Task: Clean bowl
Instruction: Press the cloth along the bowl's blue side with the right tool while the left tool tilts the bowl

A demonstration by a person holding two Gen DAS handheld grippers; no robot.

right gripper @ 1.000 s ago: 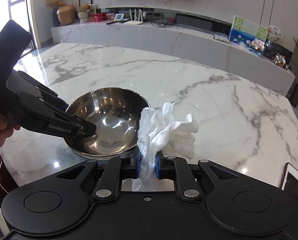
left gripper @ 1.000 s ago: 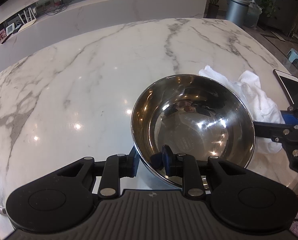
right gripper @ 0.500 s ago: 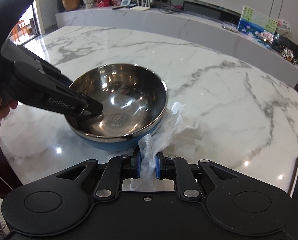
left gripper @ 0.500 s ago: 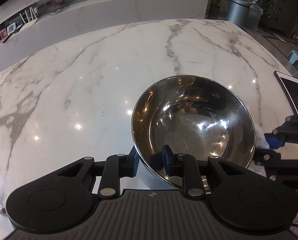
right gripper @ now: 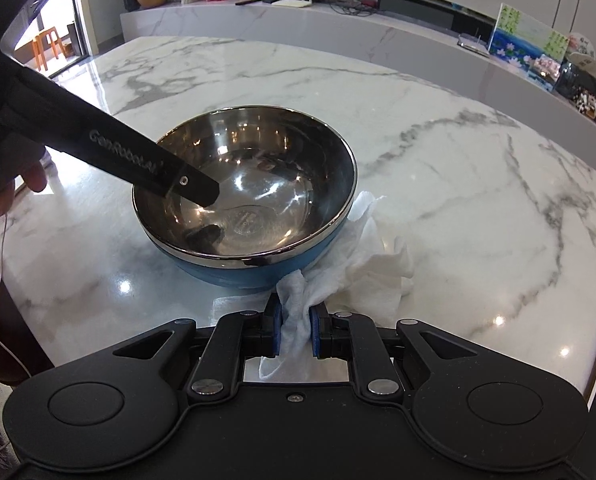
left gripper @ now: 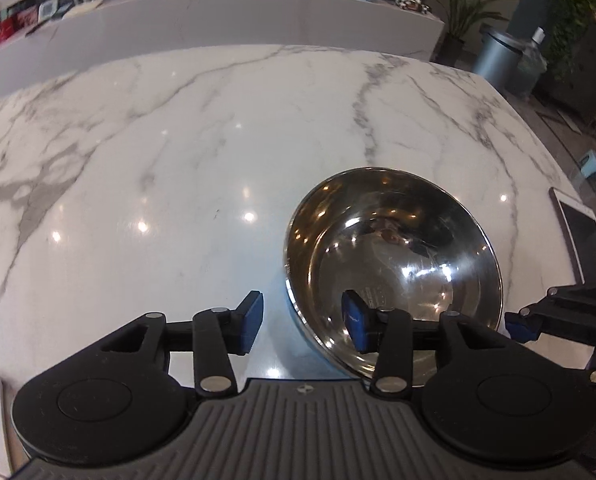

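Steel bowl rim sits between the spread left gripper; right gripper pinches the cloth beside it.

One steel bowl on the marble table, one white cloth just beside the bowl, two grippers (black), one tablet right of the bowl.

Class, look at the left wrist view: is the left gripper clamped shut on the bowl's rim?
No. The left gripper stands open, one finger outside the bowl and the other inside, both clear of the rim.
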